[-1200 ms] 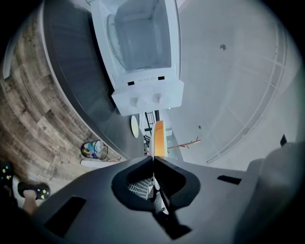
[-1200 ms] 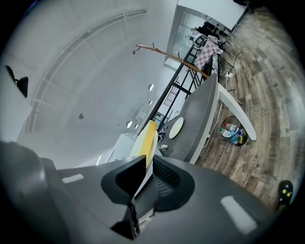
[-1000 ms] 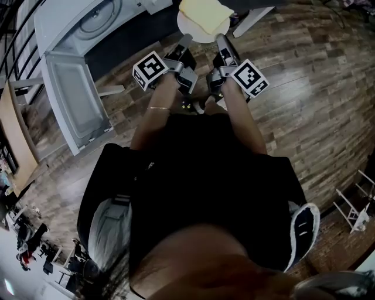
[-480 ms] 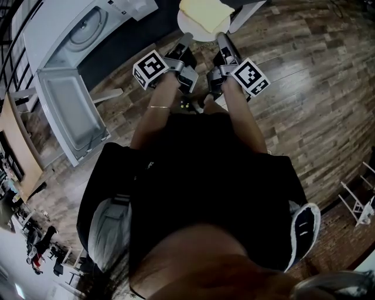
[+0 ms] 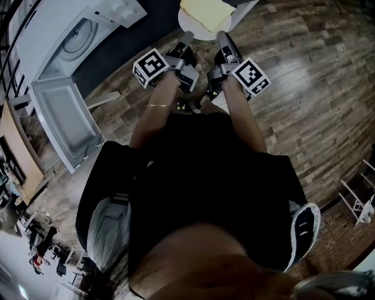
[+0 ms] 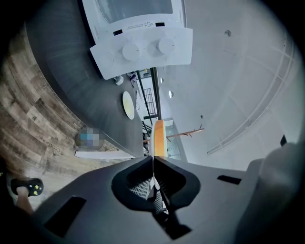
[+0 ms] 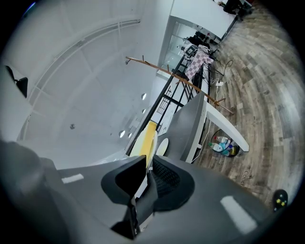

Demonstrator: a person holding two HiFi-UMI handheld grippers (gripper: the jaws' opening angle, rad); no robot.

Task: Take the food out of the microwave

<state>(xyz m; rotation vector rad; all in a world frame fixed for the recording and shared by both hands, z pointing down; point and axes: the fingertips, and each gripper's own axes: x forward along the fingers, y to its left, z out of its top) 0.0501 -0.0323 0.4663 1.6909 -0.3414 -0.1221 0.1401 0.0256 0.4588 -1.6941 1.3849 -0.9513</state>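
Left gripper (image 5: 186, 40) and right gripper (image 5: 222, 40) jaws clamp my plate (image 5: 198, 36) rim; uneven hands could spill the food (image 5: 205, 13)

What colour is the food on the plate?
Yellow. The food shows best in the head view, on its white plate.
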